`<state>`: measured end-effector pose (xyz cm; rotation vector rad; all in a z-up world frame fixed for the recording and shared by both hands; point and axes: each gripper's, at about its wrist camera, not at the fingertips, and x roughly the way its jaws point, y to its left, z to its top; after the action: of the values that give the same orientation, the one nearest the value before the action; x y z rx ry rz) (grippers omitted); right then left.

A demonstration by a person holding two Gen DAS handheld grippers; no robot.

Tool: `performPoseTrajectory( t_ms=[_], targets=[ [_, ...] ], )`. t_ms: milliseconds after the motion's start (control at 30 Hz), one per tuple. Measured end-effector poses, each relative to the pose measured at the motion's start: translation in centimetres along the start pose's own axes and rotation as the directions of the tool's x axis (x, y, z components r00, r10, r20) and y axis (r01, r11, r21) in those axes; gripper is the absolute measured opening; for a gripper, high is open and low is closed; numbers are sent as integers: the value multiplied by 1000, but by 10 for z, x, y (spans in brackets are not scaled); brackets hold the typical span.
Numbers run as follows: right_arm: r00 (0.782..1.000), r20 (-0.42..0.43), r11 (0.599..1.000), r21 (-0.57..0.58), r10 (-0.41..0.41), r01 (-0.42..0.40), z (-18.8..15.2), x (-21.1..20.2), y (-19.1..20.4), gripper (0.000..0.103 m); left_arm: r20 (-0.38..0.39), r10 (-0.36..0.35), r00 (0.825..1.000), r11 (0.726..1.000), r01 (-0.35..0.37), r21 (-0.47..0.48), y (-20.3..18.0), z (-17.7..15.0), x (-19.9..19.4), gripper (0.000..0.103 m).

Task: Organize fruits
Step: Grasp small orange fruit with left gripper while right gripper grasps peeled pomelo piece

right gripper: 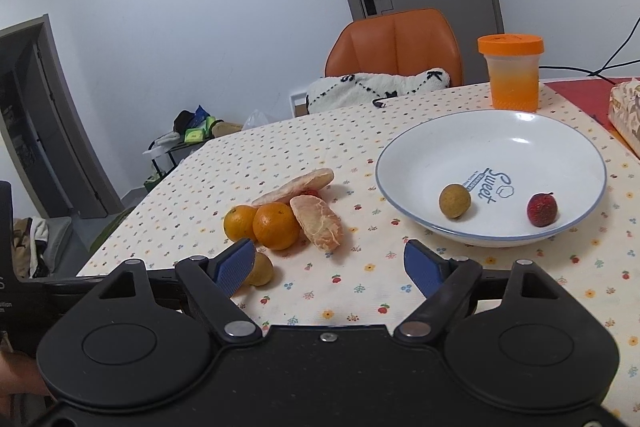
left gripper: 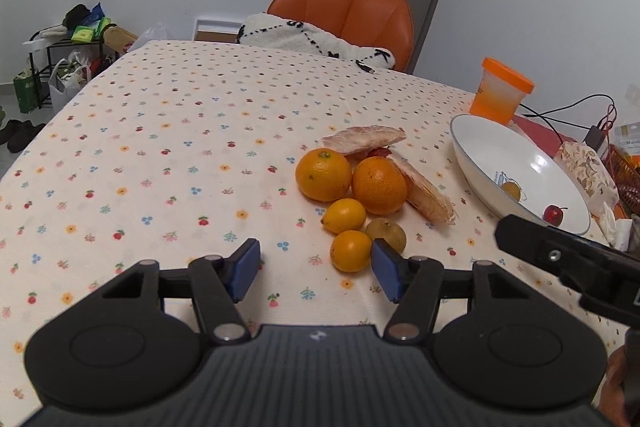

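A heap of fruit lies on the flowered tablecloth: two oranges (left gripper: 323, 174) (left gripper: 379, 185), two small yellow citrus (left gripper: 344, 215) (left gripper: 351, 251), a brown round fruit (left gripper: 387, 234) and two peeled pomelo segments (left gripper: 363, 139) (left gripper: 426, 195). The white plate (right gripper: 440, 143) holds a brown fruit (right gripper: 455, 201) and a red lychee (right gripper: 542, 209). My left gripper (left gripper: 314, 273) is open and empty, just in front of the nearest yellow citrus. My right gripper (right gripper: 330, 269) is also open and empty, between the heap and the plate; its left pad (right gripper: 234, 267) partly hides a brown fruit (right gripper: 262, 269).
An orange-lidded cup (right gripper: 512, 71) stands behind the plate. A patterned tissue pack (left gripper: 586, 173), cables and a red mat sit at the right edge. An orange chair (left gripper: 344, 11) with a white blanket stands at the far side. A cluttered shelf (left gripper: 76, 43) is far left.
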<state>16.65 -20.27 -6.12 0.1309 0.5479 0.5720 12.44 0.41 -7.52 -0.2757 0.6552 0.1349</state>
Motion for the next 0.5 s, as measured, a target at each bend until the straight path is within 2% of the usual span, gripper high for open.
performPoseTrajectory(
  t_ms=[100,233,300,500],
  targets=[
    [1000,-10,1000,-2,-1,1,1,5,1,80,-5,-22,1000,1000,22,7,-3,1,3,50],
    [1000,-14,1000,-4,-5,5,1,10,3,80,-6,-38,999,999,39,24,-6,0,6,29],
    [1000,-21,1000,-6,-8,8,1,14,4,80,-7,-50,999,999,50,14,-3,1,7,23],
    [999,-28,1000,-24,-16,15,3,22,9,77,9,-81,997,997,81,-13,6,4,3,21]
  ],
)
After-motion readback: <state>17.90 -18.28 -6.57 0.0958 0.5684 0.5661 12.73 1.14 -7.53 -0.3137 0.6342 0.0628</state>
